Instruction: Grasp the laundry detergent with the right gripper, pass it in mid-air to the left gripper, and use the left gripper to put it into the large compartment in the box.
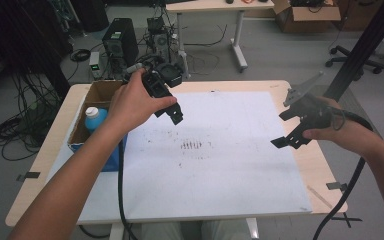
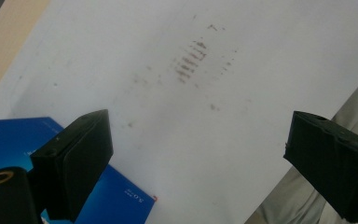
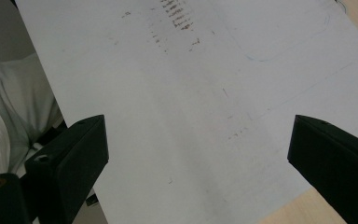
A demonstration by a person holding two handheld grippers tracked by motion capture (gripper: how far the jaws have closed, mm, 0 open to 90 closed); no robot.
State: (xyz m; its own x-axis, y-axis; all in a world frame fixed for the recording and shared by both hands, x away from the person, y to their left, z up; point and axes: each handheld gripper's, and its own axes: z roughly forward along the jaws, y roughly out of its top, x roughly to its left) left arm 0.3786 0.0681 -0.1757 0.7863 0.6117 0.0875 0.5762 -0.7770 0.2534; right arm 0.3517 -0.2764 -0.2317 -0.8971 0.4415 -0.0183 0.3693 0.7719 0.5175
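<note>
The blue-capped bottle (image 1: pixel 94 119) stands untouched in the cardboard box (image 1: pixel 100 92) at the left edge of the white sheet (image 1: pixel 220 165), so by my reckoning nothing is picked up and all the work remains. The left gripper (image 1: pixel 166 102) hangs over the sheet just beside that box, jaws spread wide and empty, and the right gripper (image 1: pixel 295 127) hovers gaping and empty over the sheet's far right edge. The blue packet (image 2: pixel 121 191) under the box carries small print too blurred to read.

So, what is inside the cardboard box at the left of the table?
In the cardboard box stands a blue bottle with a white cap. The person's left forearm covers the box's near part.
</note>
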